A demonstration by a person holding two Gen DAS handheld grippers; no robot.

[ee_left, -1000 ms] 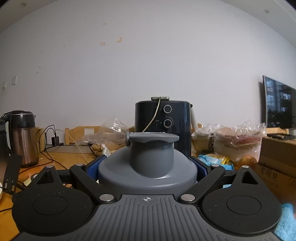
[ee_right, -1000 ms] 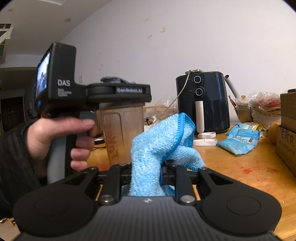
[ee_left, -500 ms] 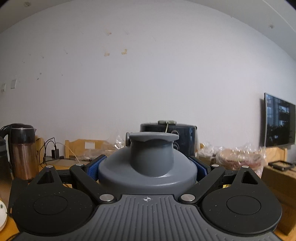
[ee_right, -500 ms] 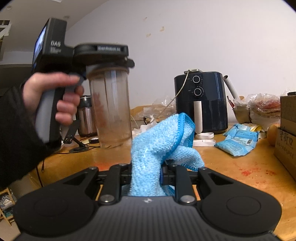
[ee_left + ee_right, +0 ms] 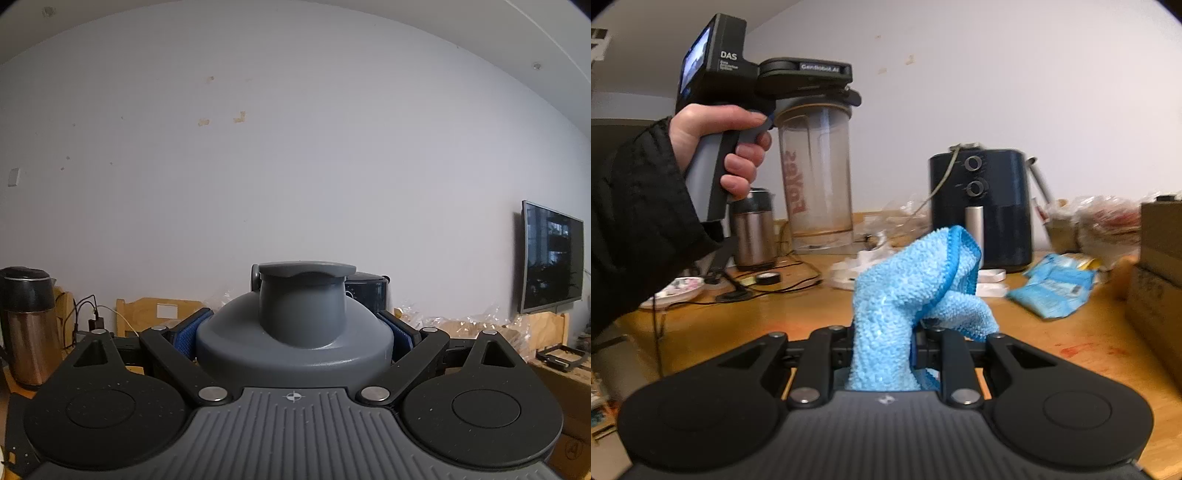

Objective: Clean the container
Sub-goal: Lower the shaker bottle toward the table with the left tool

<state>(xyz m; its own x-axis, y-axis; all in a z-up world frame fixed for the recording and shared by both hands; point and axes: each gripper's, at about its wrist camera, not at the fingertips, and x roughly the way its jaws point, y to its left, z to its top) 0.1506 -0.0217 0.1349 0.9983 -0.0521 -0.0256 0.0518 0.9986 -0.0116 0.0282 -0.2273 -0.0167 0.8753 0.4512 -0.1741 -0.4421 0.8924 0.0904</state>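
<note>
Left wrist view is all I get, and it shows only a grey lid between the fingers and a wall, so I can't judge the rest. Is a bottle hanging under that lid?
Observer: Yes. The right wrist view shows a clear bottle under the lid, held in the left gripper and lifted clear of the table.
Operator: Is it upright?
Observer: Roughly upright, lid on top; red lettering runs down its side.
Operator: And the right gripper?
Observer: The right gripper is shut on a blue cloth, low in front of the bottle and not touching it.
Operator: Does the bottle look clean?
Observer: No; its wall looks cloudy, with brownish residue near the bottom.
</note>
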